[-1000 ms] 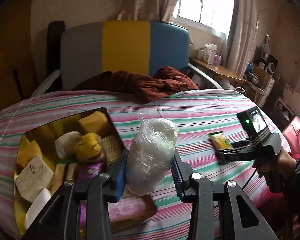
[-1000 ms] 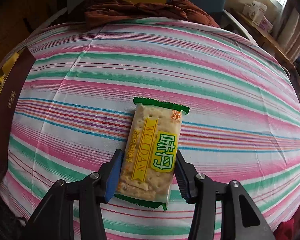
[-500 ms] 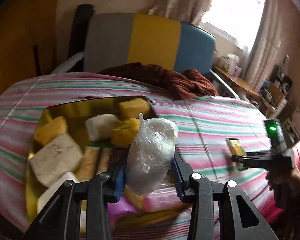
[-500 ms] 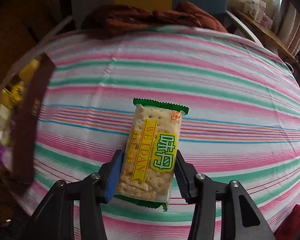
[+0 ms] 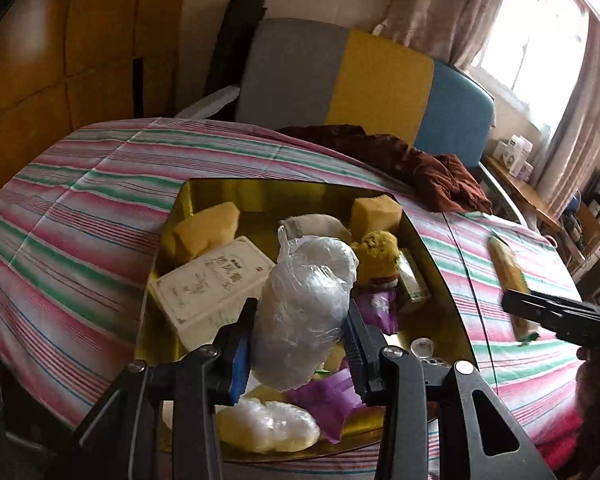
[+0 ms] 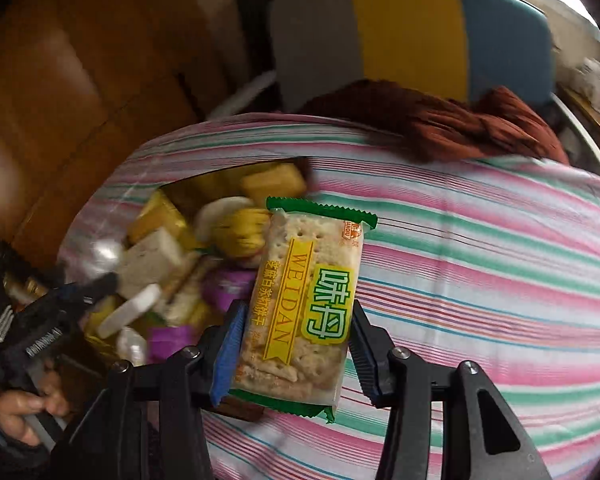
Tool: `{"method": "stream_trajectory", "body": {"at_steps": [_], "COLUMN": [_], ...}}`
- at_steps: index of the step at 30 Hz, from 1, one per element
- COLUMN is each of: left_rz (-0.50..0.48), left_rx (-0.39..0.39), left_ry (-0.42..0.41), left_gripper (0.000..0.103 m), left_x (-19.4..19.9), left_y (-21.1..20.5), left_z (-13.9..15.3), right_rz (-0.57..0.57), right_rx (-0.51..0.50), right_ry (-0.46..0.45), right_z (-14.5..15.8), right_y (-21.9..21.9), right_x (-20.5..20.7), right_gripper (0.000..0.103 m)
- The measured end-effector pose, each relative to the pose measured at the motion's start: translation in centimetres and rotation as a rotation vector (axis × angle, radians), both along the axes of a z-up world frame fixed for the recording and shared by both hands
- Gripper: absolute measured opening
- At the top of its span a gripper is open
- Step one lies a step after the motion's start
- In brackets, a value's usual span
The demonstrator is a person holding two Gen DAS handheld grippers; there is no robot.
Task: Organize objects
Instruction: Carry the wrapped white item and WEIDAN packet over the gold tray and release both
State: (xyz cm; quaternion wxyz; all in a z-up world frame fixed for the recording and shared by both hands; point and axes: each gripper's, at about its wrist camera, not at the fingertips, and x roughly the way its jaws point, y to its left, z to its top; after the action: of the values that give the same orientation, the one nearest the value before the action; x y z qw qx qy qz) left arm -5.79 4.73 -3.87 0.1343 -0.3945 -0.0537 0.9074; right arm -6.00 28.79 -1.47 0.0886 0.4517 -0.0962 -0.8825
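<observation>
Left wrist view. Left gripper (image 5: 300, 340): jaws clamped on clear plastic bag (image 5: 304, 308). Change: a second ago it was over the striped bedsheet (image 5: 80, 216) beside the gold tray (image 5: 432, 264); now it hangs over the tray's contents, tilted downward. Judged ready to release. Right gripper (image 5: 556, 312) enters at 3 o'clock.

Right wrist view. Right gripper (image 6: 296, 344): jaws pressed on cracker packet (image 6: 304, 300). Change: packet lifted off the sheet, tray now at 10 o'clock. Pose: angled down, short of the tray.
</observation>
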Motion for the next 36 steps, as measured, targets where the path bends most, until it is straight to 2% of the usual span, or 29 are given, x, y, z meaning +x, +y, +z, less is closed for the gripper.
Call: {"method": "stream_trajectory", "body": {"at_steps": [8,21,22,27,29,36], "left_rz": [-0.024,-0.009,-0.008,0.016,0.023,0.07], "left_rx": [-0.051,-0.061,-0.062,-0.053,-0.059,-0.066], "left_ry": [0.04,0.011,0.007,-0.003,0.0,0.011], "left_gripper": [0.042,0.045,0.046,0.068,0.073,0.082], "left_x": [-0.3,-2.4,-2.6,-3.2,-3.2,-2.7], "left_y": [1.6,1.8,1.8,1.3,1.0,-0.6], "left_z": [0.3,-0.6,-0.8,-1.2,-1.2,-0.7], "right_rz": [0.07,0.112,0.112,0.11,0.106,0.088], "right_rx": [0.033,0.056,0.053,0.031,0.018,0.035], "right_ry": [-0.003,-0.033,-0.033,-0.031,-0.019,-0.004], "right_z": [0.3,-0.8,-0.9,-1.3,-1.2,-0.9], "right_y": [-3.9,-6.2,-6.3,-6.9,-7.1,-7.0], "right_x": [-2.2,-5.1,-5.4,-7.4,-7.6,-6.2], "right_gripper": [0.05,0.05,0.05,0.057,0.063,0.063]}}
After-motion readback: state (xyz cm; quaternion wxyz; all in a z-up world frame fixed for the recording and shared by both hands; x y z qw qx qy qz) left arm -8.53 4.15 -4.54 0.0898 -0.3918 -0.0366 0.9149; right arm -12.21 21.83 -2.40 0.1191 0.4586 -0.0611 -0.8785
